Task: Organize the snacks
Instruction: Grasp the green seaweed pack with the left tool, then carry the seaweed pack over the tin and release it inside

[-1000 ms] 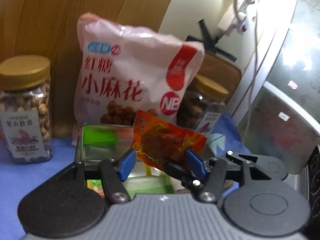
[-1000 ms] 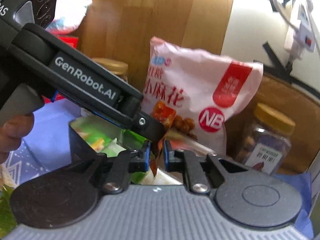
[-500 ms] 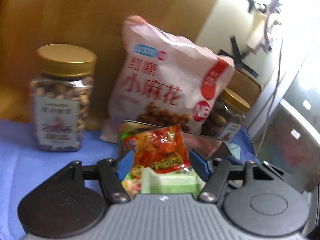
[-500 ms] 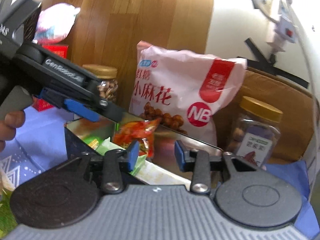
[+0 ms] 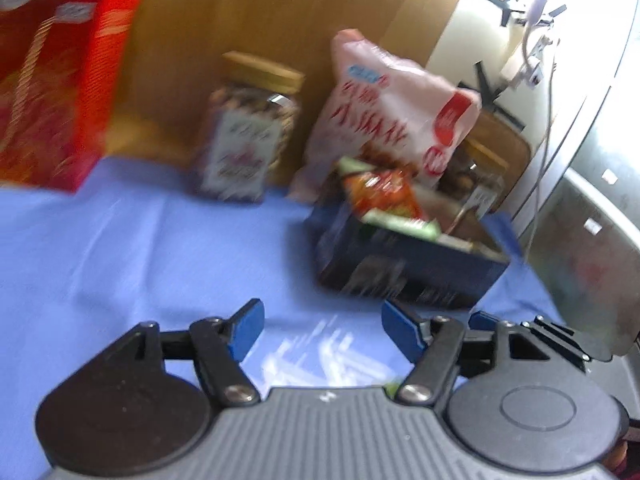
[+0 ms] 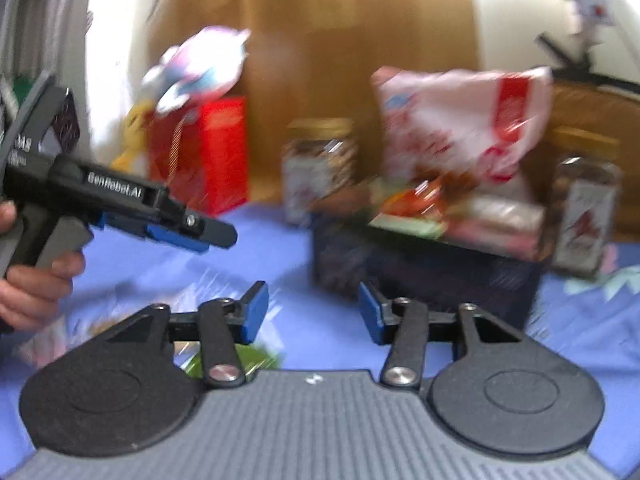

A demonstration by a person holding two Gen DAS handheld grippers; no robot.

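Note:
An orange-red snack packet point(image 5: 380, 196) point(image 6: 412, 200) lies on top of other packets in a dark blue box point(image 5: 400, 272) point(image 6: 420, 276) on the blue cloth. My left gripper point(image 5: 322, 328) hovers over the cloth in front of the box, its jaws opening with nothing between them. In the right wrist view a hand point(image 6: 36, 280) holds that left gripper point(image 6: 208, 236) to the left of the box. My right gripper point(image 6: 312, 312) is also short of the box, its jaws opening and empty. Both views are blurred.
Behind the box stand a pink snack bag point(image 5: 392, 120) point(image 6: 460, 120), two gold-lidded jars point(image 5: 248, 140) point(image 6: 584, 200) and a red carton point(image 5: 52, 92) point(image 6: 200, 152) against a wooden panel. A metal appliance point(image 5: 580, 240) is on the right. Green packets point(image 6: 248, 356) lie under the right gripper.
Both grippers drew back from the box. The orange-red packet that sat between the left fingers now lies in the box. The right gripper went from shut to open.

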